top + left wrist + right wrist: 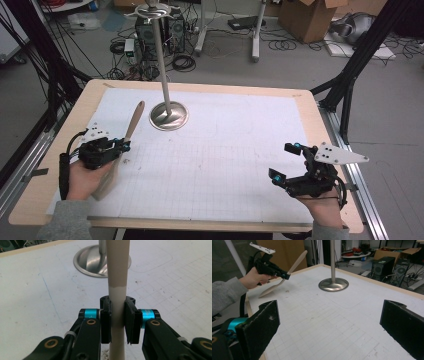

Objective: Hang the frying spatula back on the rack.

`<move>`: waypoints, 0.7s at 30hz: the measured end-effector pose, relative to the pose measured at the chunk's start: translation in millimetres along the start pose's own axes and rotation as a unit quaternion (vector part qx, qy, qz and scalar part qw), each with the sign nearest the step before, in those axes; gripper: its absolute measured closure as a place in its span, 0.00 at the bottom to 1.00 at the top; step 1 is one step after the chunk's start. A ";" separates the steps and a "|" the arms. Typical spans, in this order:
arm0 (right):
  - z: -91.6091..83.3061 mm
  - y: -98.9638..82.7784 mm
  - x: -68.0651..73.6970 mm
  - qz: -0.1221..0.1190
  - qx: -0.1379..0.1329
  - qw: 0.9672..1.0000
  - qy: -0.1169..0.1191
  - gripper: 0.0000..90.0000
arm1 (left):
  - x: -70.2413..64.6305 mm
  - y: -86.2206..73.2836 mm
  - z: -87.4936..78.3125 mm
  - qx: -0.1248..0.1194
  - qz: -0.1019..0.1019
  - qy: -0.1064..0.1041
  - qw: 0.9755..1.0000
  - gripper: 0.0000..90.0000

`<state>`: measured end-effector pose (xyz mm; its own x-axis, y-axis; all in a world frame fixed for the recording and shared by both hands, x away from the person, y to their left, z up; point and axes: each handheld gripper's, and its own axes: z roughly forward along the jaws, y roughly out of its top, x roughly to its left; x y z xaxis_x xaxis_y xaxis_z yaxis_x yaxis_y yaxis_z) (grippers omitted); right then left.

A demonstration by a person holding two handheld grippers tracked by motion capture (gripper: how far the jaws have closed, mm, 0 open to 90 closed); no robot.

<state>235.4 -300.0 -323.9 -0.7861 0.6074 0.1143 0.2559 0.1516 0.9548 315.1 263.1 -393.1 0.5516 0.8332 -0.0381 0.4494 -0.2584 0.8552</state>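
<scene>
A long pale wooden spatula [133,121] is clamped at mid-handle by my left gripper [123,145], which is shut on it at the table's left side. The spatula is tilted, handle end toward the metal stand and broad blade [105,186] by the person's hand. In the left gripper view both black pads press the handle [117,277] at the gripper [117,321]. The right gripper view shows the spatula [297,262] raised off the table in the left gripper [284,275]. My right gripper [282,161] stands open at the right front, with nothing between its pads [259,325].
A metal stand with a round base [169,116] and a tall pole [162,60] stands at the back middle of the white gridded mat [220,155]. Beyond the table lie cables, computer cases and a cardboard box [310,17] on the floor.
</scene>
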 end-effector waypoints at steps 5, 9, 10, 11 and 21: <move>0.2 0.1 0.1 -0.001 0.000 1.000 0.001 0.01 | 0.4 5.1 -5.1 -0.008 0.001 -0.002 1.000 0.86; 0.4 0.0 -0.2 -0.001 0.001 1.000 0.001 0.01 | 1.9 10.6 -11.8 -0.015 0.000 -0.006 1.000 0.86; 0.7 -0.1 -0.5 -0.002 0.000 1.000 0.000 0.01 | 1.8 11.9 -12.9 -0.018 0.001 -0.006 1.000 0.86; 0.7 -0.1 -0.5 -0.002 0.000 1.000 0.000 0.01 | 1.8 11.9 -12.9 -0.018 0.001 -0.006 1.000 0.86; 1.0 -0.6 -0.6 -0.001 0.003 1.000 0.002 0.02 | 2.6 29.7 -26.4 -0.032 0.006 -0.015 0.999 0.86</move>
<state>236.3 -299.7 -324.9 -0.7886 0.6043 0.1135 0.2573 0.1567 0.9535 311.3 270.6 -354.1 0.5775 0.8153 -0.0420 0.3968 -0.2354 0.8872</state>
